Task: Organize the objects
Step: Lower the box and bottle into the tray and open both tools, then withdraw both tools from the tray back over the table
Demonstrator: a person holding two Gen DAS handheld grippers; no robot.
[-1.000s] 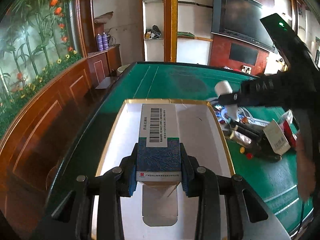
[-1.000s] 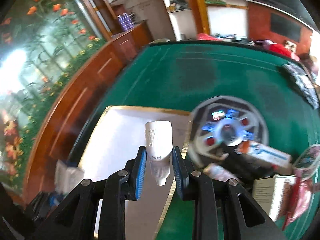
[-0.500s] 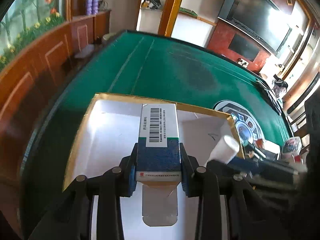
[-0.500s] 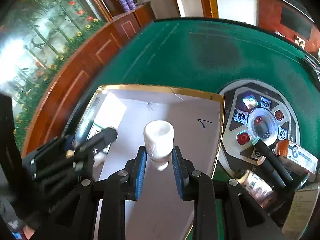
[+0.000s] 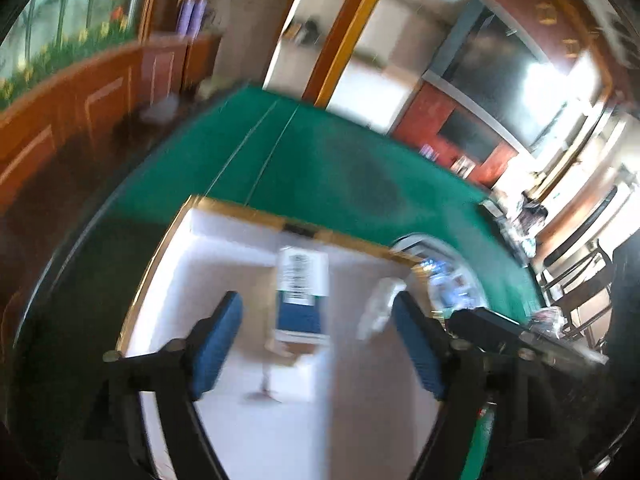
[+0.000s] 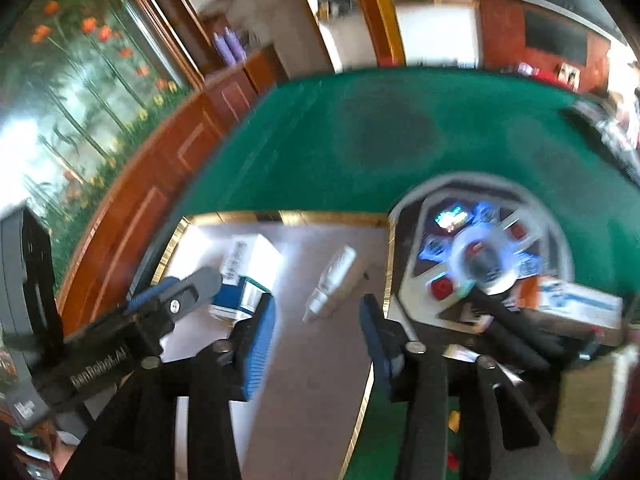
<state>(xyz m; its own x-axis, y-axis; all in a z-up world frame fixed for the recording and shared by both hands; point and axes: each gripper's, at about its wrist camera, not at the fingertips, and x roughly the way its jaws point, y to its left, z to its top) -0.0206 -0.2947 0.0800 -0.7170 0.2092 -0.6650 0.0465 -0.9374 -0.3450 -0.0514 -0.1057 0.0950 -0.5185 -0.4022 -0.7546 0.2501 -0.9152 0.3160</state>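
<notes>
With both claws just opened and empty, the box (image 5: 301, 300) lies ahead between my left claw (image 5: 318, 344) pads, the dropper bottle (image 6: 334, 280) ahead of my right claw (image 6: 318, 328), both in the tray (image 6: 280, 218); remaining clutter sits right of the right claw.

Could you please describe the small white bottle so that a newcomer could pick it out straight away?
Find the gold-rimmed white tray on the green table. Inside it, toward the right edge, lies the white bottle, on its side. Its neighbour, the blue-and-white box, is rectangular and carries a barcode.
</notes>
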